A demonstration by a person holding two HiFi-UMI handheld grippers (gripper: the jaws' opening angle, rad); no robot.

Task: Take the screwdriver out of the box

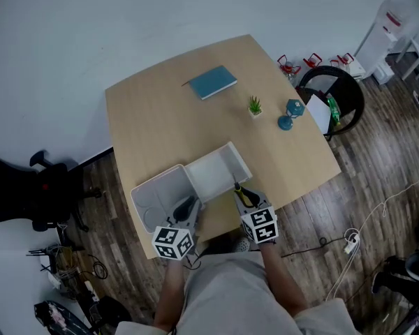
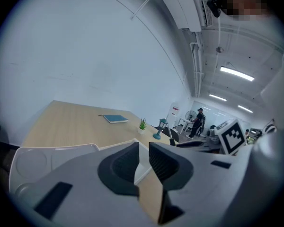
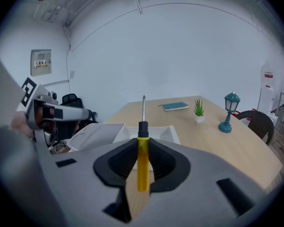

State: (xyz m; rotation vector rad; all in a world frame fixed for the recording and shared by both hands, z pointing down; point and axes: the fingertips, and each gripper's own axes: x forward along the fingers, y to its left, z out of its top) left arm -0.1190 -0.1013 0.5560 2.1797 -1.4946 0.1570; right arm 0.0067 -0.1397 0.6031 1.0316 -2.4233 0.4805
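1. Right up close: screwdriver [image 3: 142,148] with a yellow handle, black collar and bare metal shaft, clamped in the right gripper [image 3: 142,167]. Pads squeezing the handle from both sides, shaft poking out forward past the tips.
2. Seen from the head view, sits just off the near right corner of the box [image 1: 220,166], above the table's near edge. So outside the box, carried in the gripper, shaft aimed away from the person.
3. Box itself: white, flipped open, two shallow halves side by side. Round moulded recesses in the left half, plain white in the right one.
4. Left gripper [image 2: 143,161] parked over the seam between those halves. Jaws only a thin slit apart, nothing clamped as far as can be seen. Just a sliver of white box edge and some table wood showing through the slit.
5. Table [image 1: 153,124] in light wood. Further back, a teal book [image 1: 213,82] lying flat, then a little potted plant [image 1: 255,107] with a teal lantern lamp [image 1: 291,114] just beside it, near the right edge.
6. Off the table: round black chair [image 1: 349,82] tucked at the right side, black office chair [image 1: 21,187] by the wall on the left, white power strip [image 1: 350,240] with its cable on the dark wood floor.
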